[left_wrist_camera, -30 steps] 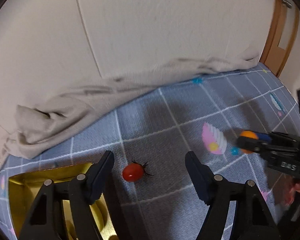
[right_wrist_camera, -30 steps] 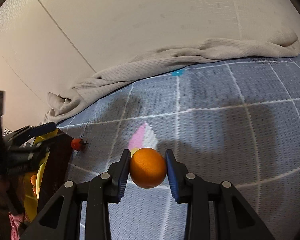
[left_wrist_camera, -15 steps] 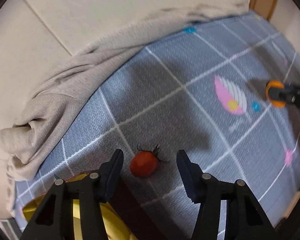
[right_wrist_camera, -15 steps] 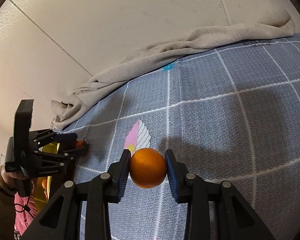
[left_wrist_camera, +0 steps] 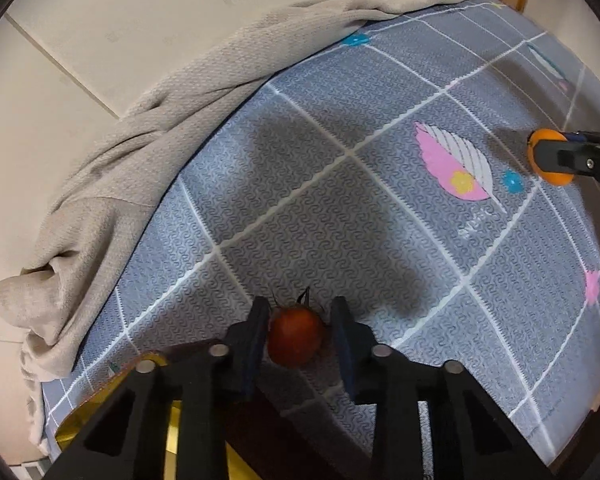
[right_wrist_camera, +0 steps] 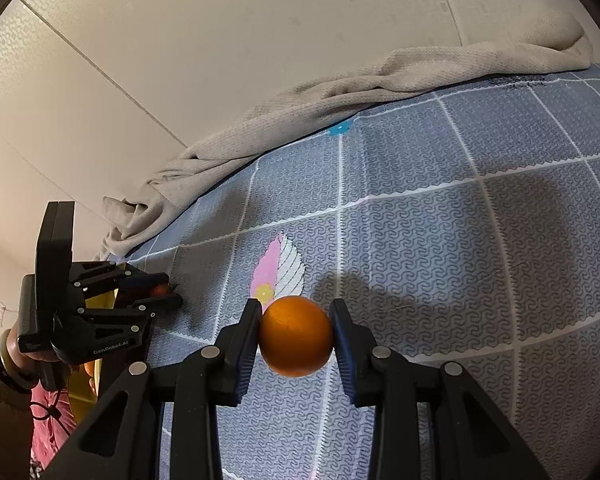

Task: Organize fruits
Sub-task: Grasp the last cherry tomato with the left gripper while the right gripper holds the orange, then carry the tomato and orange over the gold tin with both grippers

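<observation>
Red and small, the tomato (left_wrist_camera: 296, 336) on the grey mat (left_wrist_camera: 340, 208) now sits between the closing left tongs (left_wrist_camera: 298, 338), which stood wide a second ago. Farther off, the right tongs (right_wrist_camera: 296, 334) stay clamped on the orange (right_wrist_camera: 296, 336), so both fruits look ready for the yellow box (left_wrist_camera: 100, 412).

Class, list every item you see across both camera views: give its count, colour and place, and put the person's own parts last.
tomato: one, red, on the mat between the left fingers
orange: one, orange, between the right fingers
mat: one, grey-blue with white grid lines, under everything
cloth: one, beige, bunched along the wall
box: one, yellow inside, beside the tomato
left gripper: one, black, closing around the tomato
right gripper: one, black, shut on the orange
hand: one, holding the left gripper
</observation>
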A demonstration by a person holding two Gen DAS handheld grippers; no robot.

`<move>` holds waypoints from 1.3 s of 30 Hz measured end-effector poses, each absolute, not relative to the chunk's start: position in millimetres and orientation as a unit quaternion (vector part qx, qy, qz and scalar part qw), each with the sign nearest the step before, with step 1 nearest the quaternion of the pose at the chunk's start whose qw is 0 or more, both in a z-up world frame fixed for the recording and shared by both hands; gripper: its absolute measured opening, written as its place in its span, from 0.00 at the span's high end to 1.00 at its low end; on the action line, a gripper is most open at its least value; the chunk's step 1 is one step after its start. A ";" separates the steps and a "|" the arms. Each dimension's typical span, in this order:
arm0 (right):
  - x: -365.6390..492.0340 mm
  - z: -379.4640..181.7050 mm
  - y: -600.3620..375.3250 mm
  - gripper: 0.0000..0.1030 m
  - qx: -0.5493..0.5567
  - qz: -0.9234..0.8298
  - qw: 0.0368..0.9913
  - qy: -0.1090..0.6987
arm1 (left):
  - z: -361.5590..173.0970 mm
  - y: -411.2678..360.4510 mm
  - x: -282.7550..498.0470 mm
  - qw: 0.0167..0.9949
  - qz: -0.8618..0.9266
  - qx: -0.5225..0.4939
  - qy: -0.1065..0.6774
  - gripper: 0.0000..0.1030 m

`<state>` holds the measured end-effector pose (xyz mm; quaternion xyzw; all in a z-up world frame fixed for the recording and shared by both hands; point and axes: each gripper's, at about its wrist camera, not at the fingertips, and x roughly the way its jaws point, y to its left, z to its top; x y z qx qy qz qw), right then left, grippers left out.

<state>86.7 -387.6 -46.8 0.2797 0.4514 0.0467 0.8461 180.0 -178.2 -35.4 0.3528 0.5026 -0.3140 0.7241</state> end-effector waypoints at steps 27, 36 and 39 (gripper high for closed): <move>77.9 -39.5 -389.5 0.66 0.285 0.047 0.847 0.446 | -24.2 -142.9 98.8 0.737 -0.317 0.339 0.491 0.74; 79.5 -35.8 -383.0 0.66 0.285 0.060 0.848 0.442 | -14.4 -111.6 73.7 0.768 -0.318 0.290 0.474 0.74; 81.3 -35.2 -377.5 0.66 0.281 0.063 0.850 0.442 | 0.1 -96.6 60.3 0.788 -0.325 0.248 0.460 0.74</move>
